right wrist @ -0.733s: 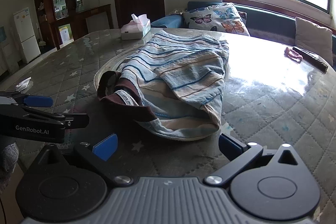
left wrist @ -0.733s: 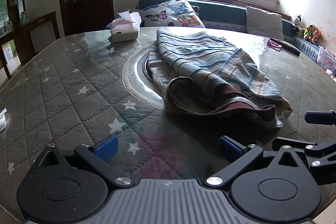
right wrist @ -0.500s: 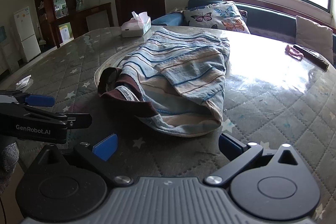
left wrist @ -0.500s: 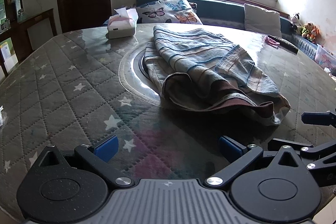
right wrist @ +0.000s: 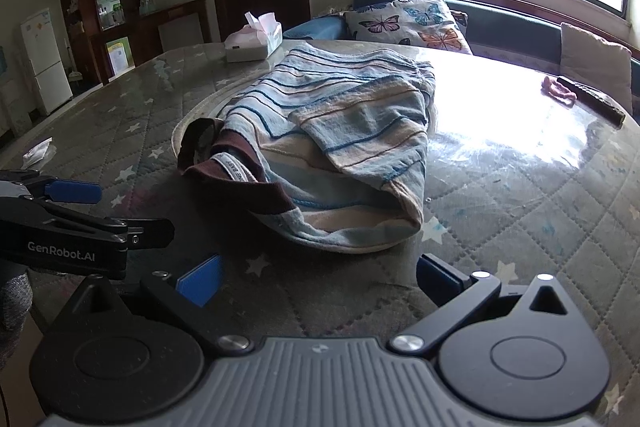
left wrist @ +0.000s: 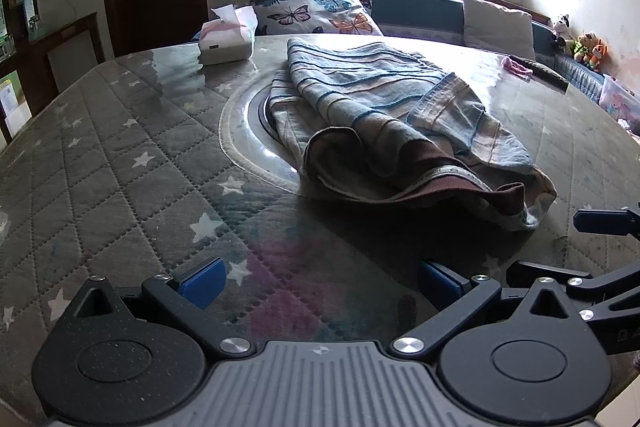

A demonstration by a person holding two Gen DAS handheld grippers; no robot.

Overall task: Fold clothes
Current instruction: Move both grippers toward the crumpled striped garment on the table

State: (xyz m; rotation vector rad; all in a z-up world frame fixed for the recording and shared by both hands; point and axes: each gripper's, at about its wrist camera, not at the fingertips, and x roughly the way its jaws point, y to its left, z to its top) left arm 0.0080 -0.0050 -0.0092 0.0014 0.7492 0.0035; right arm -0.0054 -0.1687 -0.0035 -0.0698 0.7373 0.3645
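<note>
Where folded, garment (left wrist: 384,115) underside hidden.

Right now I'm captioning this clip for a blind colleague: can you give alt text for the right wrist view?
A rumpled blue-striped garment with a brown collar lies on a quilted, star-patterned table, untouched. The right tongs stand open before it; the left tongs enter from the left. A tissue box sits behind.

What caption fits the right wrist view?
Open right gripper faces a crumpled striped shirt on the star-quilted table; open left gripper alongside, tissue box behind.
</note>
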